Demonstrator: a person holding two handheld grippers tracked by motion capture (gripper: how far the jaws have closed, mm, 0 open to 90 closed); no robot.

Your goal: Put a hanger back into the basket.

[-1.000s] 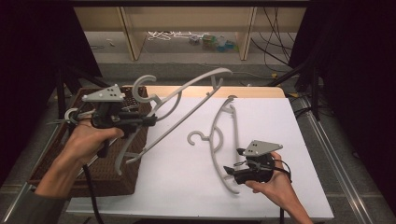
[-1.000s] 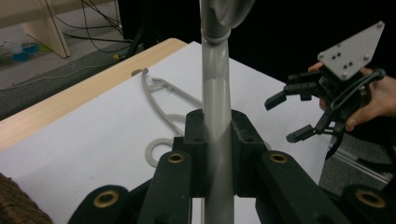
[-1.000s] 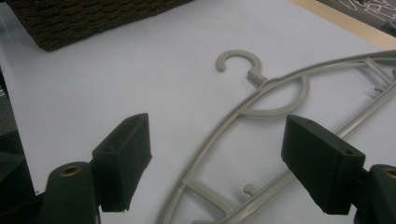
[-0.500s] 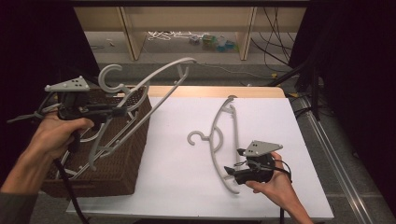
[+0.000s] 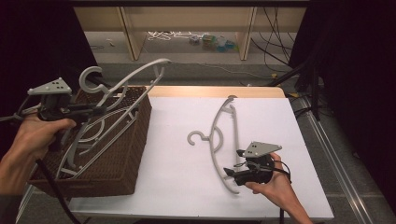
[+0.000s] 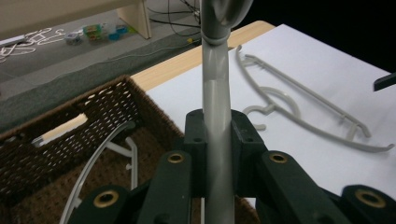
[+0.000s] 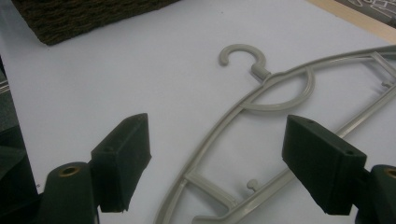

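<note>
Left hand-held gripper (image 5: 95, 111): we have its jaws pinched on the bar of the lifted hanger (image 5: 122, 88), held over the basket (image 5: 133, 140); in the left gripper view the grey bar runs straight up between the closed jaws.
Basket: brown wicker, on the left end of the surface (image 5: 177, 186); at least one other hanger (image 6: 100, 161) already lies inside.
Step in hand (our judgement): deposit the lifted hanger in the basket.
Method: we lower it with its long side along the basket's length, so both ends clear the rim. The far end now reaches past the back wall, so we tilt or draw it back first. We release only once it rests on the hangers below.
Risk: the hook may snag the wicker rim or a hanger already inside.
Flat hanger (image 5: 223, 140): lies on the white sheet, right of centre, hook pointing towards the basket.
Right hand-held gripper (image 5: 232, 173): jaws spread wide, low over the near end of the flat hanger; in the right gripper view the frame passes between them, not yet gripped.
</note>
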